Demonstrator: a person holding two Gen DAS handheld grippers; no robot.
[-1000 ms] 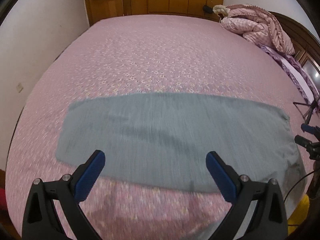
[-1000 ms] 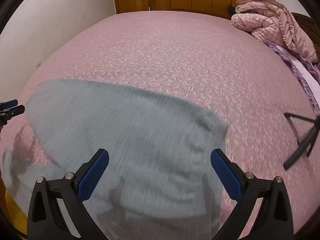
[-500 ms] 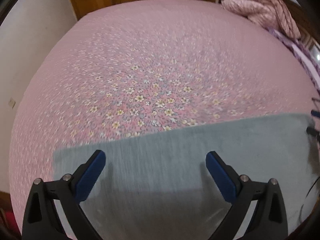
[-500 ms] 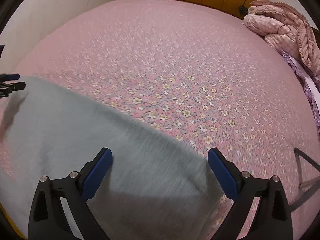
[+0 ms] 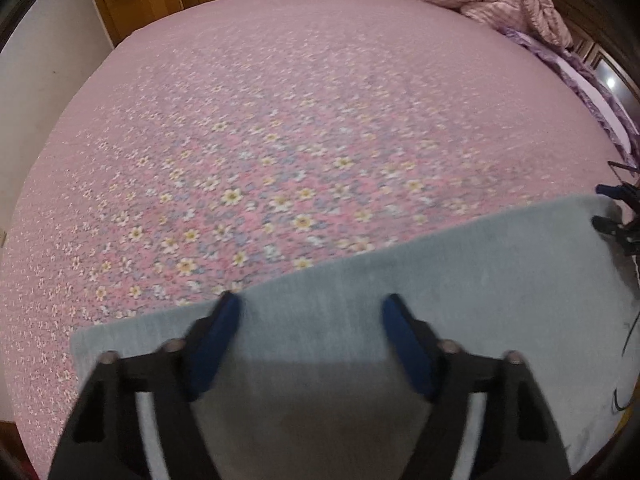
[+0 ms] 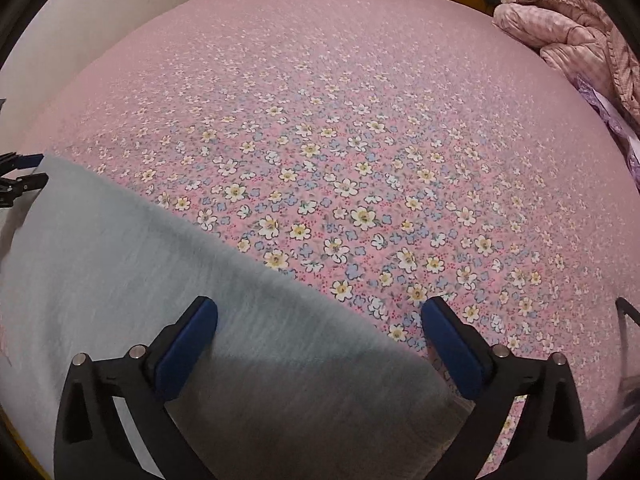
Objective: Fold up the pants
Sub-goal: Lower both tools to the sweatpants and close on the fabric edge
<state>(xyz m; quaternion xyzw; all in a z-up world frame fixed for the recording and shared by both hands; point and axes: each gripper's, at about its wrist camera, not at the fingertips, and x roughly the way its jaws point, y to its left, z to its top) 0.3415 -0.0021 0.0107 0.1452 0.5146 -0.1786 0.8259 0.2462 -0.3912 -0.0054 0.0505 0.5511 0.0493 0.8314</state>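
Your pants [image 5: 460, 280] lie flat on the bed [image 5: 320, 120], a grey strip along its near edge, already doubled lengthwise by the look of it, so that one long straight edge faces the flowered middle of the sheet. Judge them as light, soft knit: they will drape and sag the moment you lift them, will not slip much on the cotton sheet, and nothing about them can break. Take them by the far long edge near each end, pinching both layers together so that the lower one does not stay behind. Your left tongs [image 5: 312, 340] stand over that far edge close to the left end of the pants, about half open and closing, with cloth beneath the jaws but no pinch visible so far. Your right tongs [image 6: 320, 340] stand wide open over the right end of the pants, one finger above the cloth, the other just past the end over the bed, holding nothing. No brand, label or writing can be read anywhere on the pants or the bed.
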